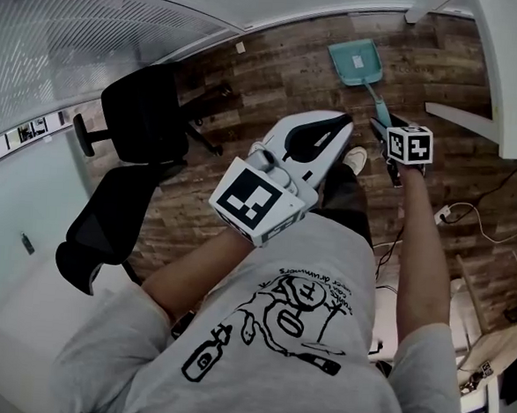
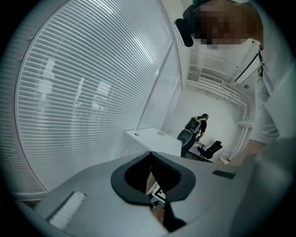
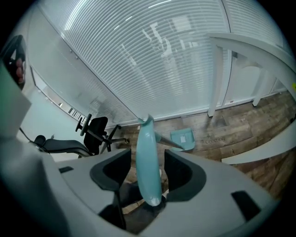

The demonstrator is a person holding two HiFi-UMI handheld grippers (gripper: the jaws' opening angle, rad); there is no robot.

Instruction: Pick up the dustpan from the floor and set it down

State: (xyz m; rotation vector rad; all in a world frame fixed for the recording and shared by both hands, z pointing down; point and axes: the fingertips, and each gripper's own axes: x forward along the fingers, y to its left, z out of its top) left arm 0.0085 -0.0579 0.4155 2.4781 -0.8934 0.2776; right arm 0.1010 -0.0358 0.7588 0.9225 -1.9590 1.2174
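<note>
Nearest in the head view, the lower frame is filled by a grey printed shirt point(image 1: 293, 336), and the floor directly below is hidden by it. Just above, at centre frame, the left claw point(image 1: 337, 127) is held high and idle, probably because only one claw is needed for this task. In its own view the left claw point(image 2: 150, 157) is seen with jaws pressed together and nothing between them. That view is pointed at window blinds point(image 2: 83, 92), so nothing of the task is shown there.

To the right of centre, the right claw point(image 1: 381, 123) is pinched on the teal handle point(image 1: 376, 99) of the dustpan point(image 1: 357, 62). In the right gripper view the handle point(image 3: 148, 157) is seen standing between the jaws, with a pad close against each side. The end of the handle appears to have been chosen so that the pan can be carried forward without stooping.

Farther off, at upper centre, the pan point(image 3: 182, 139) is seen over the wooden floor point(image 1: 276, 79), near the white table point(image 1: 506, 77) at upper right. Whether it rests on the boards or hangs just clear cannot be told. Two office chairs point(image 1: 146, 114) are placed well apart from it at the left.
</note>
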